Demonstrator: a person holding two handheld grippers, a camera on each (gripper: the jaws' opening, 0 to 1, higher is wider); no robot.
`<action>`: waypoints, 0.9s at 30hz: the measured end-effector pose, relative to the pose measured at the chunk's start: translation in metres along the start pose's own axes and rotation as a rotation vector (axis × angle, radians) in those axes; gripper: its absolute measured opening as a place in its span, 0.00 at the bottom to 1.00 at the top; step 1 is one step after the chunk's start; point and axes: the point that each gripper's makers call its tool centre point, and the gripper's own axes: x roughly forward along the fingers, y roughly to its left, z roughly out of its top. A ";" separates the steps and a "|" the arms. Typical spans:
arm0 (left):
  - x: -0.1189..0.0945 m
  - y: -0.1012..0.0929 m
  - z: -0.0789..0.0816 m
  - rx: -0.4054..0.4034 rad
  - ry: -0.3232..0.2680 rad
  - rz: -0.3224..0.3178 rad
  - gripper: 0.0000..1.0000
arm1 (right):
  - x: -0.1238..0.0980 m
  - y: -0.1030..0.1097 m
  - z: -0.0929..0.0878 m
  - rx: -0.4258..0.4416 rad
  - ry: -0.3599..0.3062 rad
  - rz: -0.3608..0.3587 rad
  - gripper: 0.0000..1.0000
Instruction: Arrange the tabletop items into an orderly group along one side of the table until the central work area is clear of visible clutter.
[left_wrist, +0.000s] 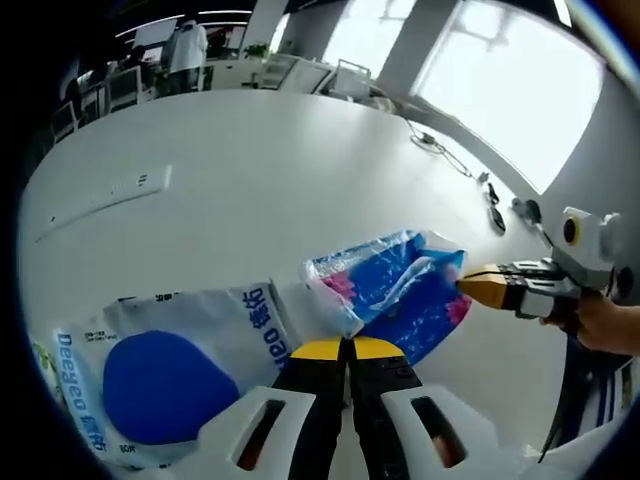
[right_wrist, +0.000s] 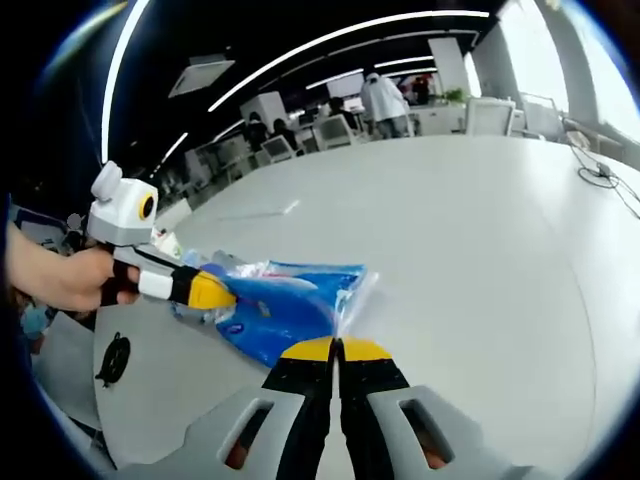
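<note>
Table: white round table (left_wrist: 250, 190), wide and mostly bare.
White pack: white pack with a blue oval (left_wrist: 170, 370) lies flat just beside the blue packet.
Blue packet: blue printed plastic packet (left_wrist: 400, 290) lies between both tools.
Left gripper (left_wrist: 347, 347): jaws together, pinching the packet's clear edge.
Right gripper (right_wrist: 337, 347): jaws together on the opposite edge.

White table (left_wrist: 250, 180) (packets (left_wrist: 400, 290) atop)
</note>
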 end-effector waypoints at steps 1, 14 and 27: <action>0.000 0.001 -0.001 0.001 0.002 0.001 0.00 | 0.000 0.000 -0.001 0.003 0.001 0.001 0.00; 0.003 0.002 -0.002 0.001 0.005 0.009 0.00 | 0.006 -0.002 -0.013 0.014 0.026 0.000 0.00; 0.005 0.002 -0.003 -0.003 0.007 0.011 0.00 | 0.007 -0.004 -0.013 0.015 0.019 -0.006 0.00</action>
